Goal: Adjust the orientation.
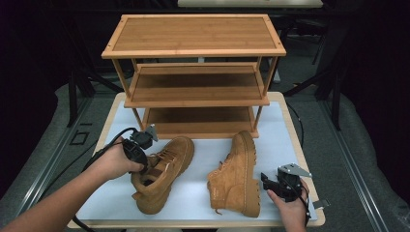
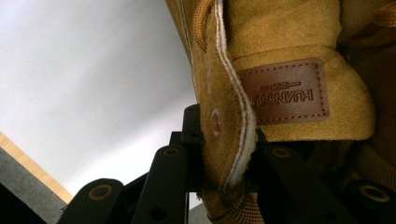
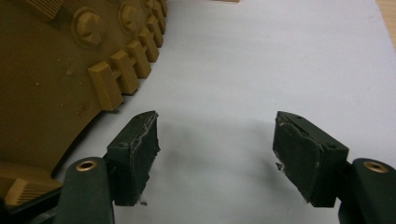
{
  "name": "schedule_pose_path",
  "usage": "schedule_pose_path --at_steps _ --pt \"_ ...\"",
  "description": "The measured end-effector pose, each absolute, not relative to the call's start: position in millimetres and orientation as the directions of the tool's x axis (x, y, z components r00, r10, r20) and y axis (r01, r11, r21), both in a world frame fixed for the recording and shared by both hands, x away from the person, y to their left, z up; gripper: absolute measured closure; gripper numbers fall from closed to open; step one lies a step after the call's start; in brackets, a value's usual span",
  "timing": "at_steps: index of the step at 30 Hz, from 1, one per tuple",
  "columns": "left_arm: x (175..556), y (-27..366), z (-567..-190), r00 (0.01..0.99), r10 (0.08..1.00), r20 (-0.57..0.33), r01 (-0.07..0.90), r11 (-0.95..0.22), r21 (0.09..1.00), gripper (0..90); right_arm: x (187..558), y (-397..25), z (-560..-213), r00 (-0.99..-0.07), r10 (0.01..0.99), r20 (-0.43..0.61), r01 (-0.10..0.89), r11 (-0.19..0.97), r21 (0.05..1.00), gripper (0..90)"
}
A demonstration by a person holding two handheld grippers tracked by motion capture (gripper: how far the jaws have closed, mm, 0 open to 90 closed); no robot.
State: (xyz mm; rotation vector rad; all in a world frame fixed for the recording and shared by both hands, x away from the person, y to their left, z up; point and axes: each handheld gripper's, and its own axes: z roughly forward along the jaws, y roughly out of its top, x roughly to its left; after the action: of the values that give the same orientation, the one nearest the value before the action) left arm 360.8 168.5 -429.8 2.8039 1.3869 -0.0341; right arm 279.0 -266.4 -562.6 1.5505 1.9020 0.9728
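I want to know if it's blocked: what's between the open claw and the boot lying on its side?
Nothing: the right gripper view shows bare white table cover between the right gripper and the boot's sole.

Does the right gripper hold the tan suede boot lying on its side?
No, the right gripper stands open beside the boot's lugged sole.

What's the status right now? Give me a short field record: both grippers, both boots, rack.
left gripper: shut on the left boot's collar edge
right gripper: open, holding nothing, beside the right boot's sole
left boot: lying tilted on the white table
right boot: on its side, sole toward the right gripper
rack: three wooden shelves, behind the boots, nothing on them
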Motion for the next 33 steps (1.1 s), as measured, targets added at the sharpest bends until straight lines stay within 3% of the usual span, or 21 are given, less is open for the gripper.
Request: schedule_pose_path --at_steps 8,19,33 --pt "362.1 166.2 -428.5 0.603 0.798 -0.021 0.798 -0.603 -0.009 78.8 279.1 -266.3 -563.0 -0.226 0.972 0.062 0.616 0.093 0.782 30.0" --pt "365.6 166.8 -421.0 0.565 0.818 -0.107 0.823 -0.569 -0.002 81.0 279.5 -267.4 -563.5 -0.228 0.971 0.066 0.607 0.089 0.790 29.9" --pt "356.9 163.2 -388.3 0.582 0.811 -0.061 0.812 -0.583 0.001 82.0 279.2 -268.0 -563.1 -0.223 0.973 0.065 0.615 0.088 0.784 30.0"
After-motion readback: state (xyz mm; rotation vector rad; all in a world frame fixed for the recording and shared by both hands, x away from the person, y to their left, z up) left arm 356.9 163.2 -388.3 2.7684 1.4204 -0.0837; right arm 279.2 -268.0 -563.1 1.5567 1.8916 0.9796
